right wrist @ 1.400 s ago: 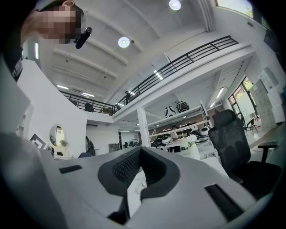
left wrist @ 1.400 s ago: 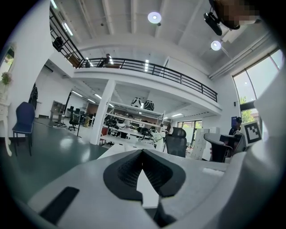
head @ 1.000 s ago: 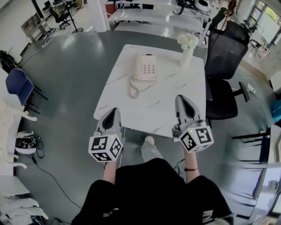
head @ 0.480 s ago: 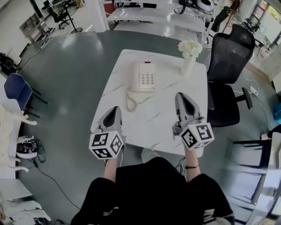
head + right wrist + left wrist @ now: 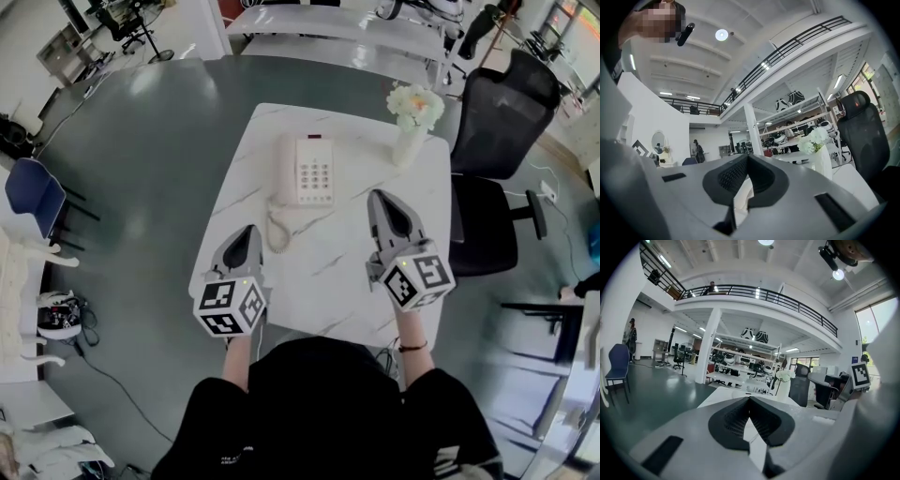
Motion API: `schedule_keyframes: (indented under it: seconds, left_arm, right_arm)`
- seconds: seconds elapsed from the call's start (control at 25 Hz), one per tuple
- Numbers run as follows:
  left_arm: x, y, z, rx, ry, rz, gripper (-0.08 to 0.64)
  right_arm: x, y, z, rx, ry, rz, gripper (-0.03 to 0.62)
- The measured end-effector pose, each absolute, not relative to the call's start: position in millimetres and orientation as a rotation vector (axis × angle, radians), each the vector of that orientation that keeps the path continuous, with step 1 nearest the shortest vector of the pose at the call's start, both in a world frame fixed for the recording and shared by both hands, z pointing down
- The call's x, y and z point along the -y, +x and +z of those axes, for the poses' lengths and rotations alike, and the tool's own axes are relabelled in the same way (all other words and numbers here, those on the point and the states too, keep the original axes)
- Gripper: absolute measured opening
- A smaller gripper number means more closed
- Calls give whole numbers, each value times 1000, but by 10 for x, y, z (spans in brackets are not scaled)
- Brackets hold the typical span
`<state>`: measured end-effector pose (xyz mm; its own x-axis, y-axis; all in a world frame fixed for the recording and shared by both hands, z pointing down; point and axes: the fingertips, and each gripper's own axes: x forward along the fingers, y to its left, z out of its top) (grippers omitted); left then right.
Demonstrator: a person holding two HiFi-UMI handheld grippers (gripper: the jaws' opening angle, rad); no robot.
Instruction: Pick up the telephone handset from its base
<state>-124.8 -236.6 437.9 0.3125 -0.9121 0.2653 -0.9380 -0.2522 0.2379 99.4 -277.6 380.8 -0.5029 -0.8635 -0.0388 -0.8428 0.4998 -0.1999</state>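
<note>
- On table (image 5: 356, 281), head view: telephone base (image 5: 316, 171) at 12 o'clock, handset (image 5: 287, 169) seated along its 9 o'clock side; flower vase (image 5: 412, 127) at 2 o'clock.
- Left gripper view: left gripper (image 5: 750, 399) jaws together, nothing held; handset apparently hidden behind them.
- Right gripper view: right gripper (image 5: 747, 157) jaws together, nothing held; flower vase at 3 o'clock of tips.

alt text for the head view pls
From above: a person holds the left gripper and right gripper, both shut and empty, over the near edge of a white table. A cream telephone sits ahead, handset on its base, with a vase of flowers at the far right corner.
</note>
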Motion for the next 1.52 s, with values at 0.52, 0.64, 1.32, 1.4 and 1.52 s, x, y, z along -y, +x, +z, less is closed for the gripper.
schedule_keyframes:
  seconds: [0.52,0.64,1.32,1.4,1.52]
  left_arm:
    - [3147,-1115,4920,1577,2165,292,-2]
    - [3325,-1045,5058,1538,2157,322,-2]
    - [4247,-874,5670,1441,2089,421,117]
    - [4306,-862,5736,1438,2074,419,150]
    - [4387,-820,5810,1430,2065,416,200]
  right_arm:
    - [3384,868,4362,-2600,-1544,-428,-9]
    - [3527,836,4486,-2601,-1560,-448,-9]
    - [3990,680,5067,-2625,-1586,-569,-9]
    - [4031,672,5114,-2620,-1585,-584,-9]
    - [4088,667,5182,-2612,-1588,-605,-9]
